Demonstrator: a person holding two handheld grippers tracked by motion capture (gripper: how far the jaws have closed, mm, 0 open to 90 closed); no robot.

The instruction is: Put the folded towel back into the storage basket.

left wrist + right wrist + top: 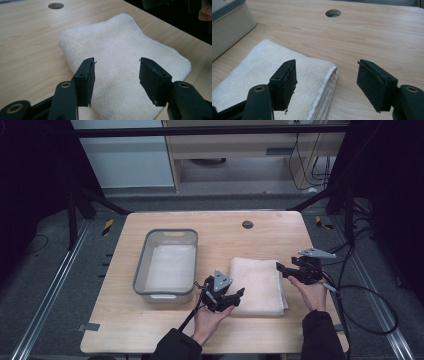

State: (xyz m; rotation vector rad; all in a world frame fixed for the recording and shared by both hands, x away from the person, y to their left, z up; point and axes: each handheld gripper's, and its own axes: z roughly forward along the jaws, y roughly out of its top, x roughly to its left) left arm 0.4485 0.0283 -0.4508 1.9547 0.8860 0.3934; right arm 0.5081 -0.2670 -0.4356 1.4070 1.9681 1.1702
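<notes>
A folded cream towel (pixel 257 285) lies flat on the wooden table (pixel 150 330), to the right of a grey plastic basin (pixel 167 265). My left gripper (pixel 238 295) is at the towel's near left edge. In the left gripper view it (pixel 117 62) stands open low over the towel (pixel 117 37), with nothing between the jaws. My right gripper (pixel 280 268) is at the towel's far right corner. In the right gripper view it (pixel 326 67) is open, and the stacked folded edge of the towel (pixel 259 65) lies between the jaws.
The basin (pixel 227 22) holds only a pale lining and stands close to the towel's left side. A round cable hole (pixel 247 224) sits near the table's far edge. Cables trail off the right side of the table. Dark frame bars flank the back corners.
</notes>
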